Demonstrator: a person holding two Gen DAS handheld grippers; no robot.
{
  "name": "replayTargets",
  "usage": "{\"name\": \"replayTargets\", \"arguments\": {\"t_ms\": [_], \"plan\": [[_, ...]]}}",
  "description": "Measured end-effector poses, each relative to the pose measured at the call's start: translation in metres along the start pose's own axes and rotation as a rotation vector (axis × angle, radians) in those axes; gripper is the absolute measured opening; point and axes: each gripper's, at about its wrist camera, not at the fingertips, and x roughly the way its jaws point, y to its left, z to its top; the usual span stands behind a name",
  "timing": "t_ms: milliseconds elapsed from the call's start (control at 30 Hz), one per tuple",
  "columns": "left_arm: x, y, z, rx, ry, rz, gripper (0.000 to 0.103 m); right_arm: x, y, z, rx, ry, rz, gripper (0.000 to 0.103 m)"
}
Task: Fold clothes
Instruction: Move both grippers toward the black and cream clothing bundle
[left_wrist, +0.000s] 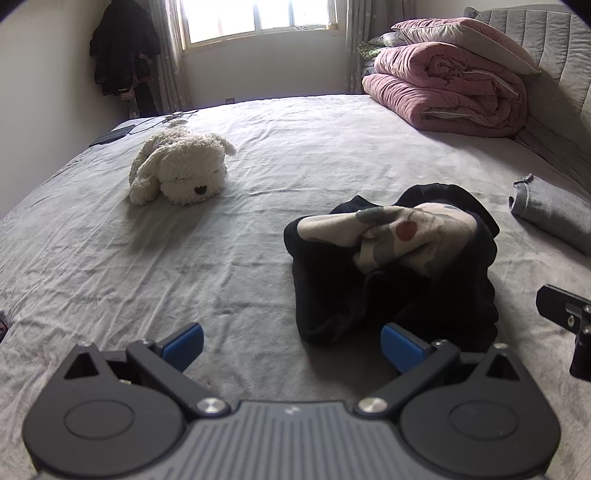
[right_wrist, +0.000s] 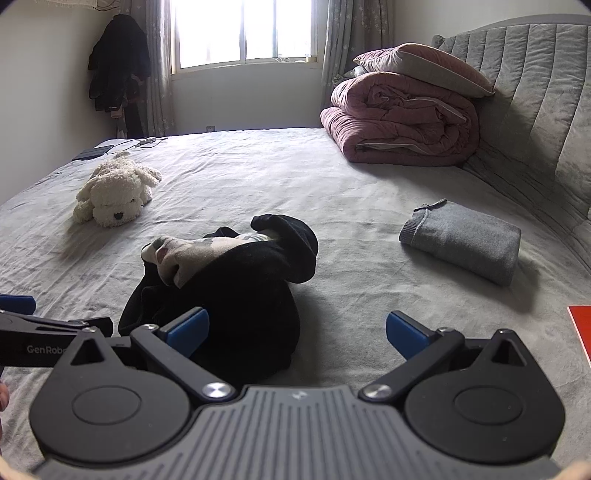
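The left wrist view cuts the folded grey garment (left_wrist: 554, 210) off at its right edge, and only part of the right hand-held gripper (left_wrist: 569, 317) enters there. In the right wrist view, a red object (right_wrist: 581, 332) is clipped at the right edge, too little showing to identify. The crumpled black garment (right_wrist: 236, 295) hides its own shape, and its near edge lies behind a blue finger (right_wrist: 188, 330).

Black garment (left_wrist: 391, 280) with cream patterned lining; pink quilt (left_wrist: 447, 88).
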Motion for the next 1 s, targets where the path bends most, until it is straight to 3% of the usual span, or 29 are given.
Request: {"name": "replayTargets", "arguments": {"t_ms": [133, 800, 1000], "plan": [[0.003, 0.002, 0.003, 0.004, 0.033, -0.001, 0.103, 0.000, 0.001, -0.003, 0.005, 0.027, 0.013, 0.103], [0.010, 0.008, 0.003, -0.001, 0.051, 0.016, 0.103, 0.019, 0.000, -0.008, 0.007, 0.082, 0.001, 0.103], [0.023, 0.012, -0.002, -0.010, 0.088, 0.023, 0.103, 0.034, -0.002, -0.009, 0.031, 0.150, 0.054, 0.103]]}}
